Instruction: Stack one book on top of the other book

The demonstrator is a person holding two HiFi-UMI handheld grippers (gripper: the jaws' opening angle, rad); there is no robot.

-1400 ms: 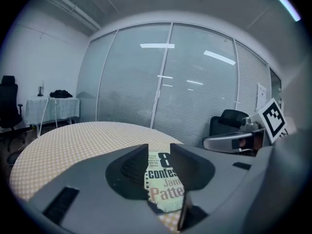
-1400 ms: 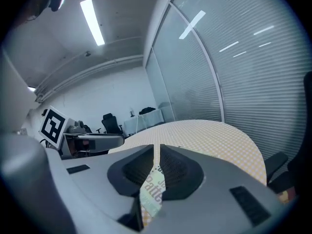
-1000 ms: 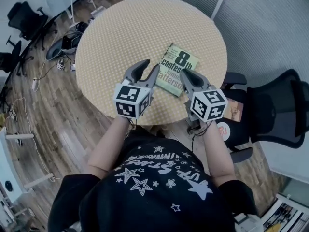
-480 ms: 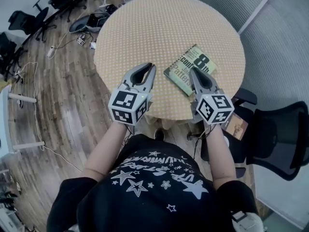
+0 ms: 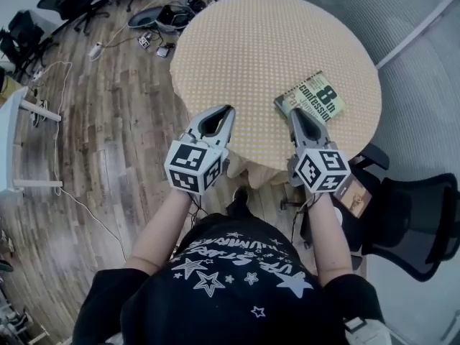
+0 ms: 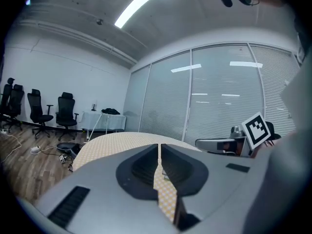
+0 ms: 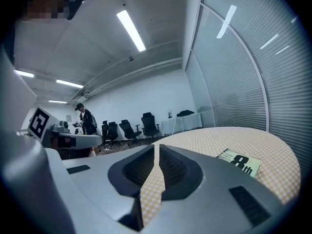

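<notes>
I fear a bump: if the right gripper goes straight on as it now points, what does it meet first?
Likely the bare table top; the book lies right of its line. Depth is unclear.

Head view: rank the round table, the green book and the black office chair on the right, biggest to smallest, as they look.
1. round table, by far the largest
2. black office chair, though the frame edge cuts it off
3. green book, clearly smallest

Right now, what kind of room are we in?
Probably an office or meeting area: black office chairs lined along the far wall, a glass wall with blinds, and a round table with strip lights overhead.
</notes>
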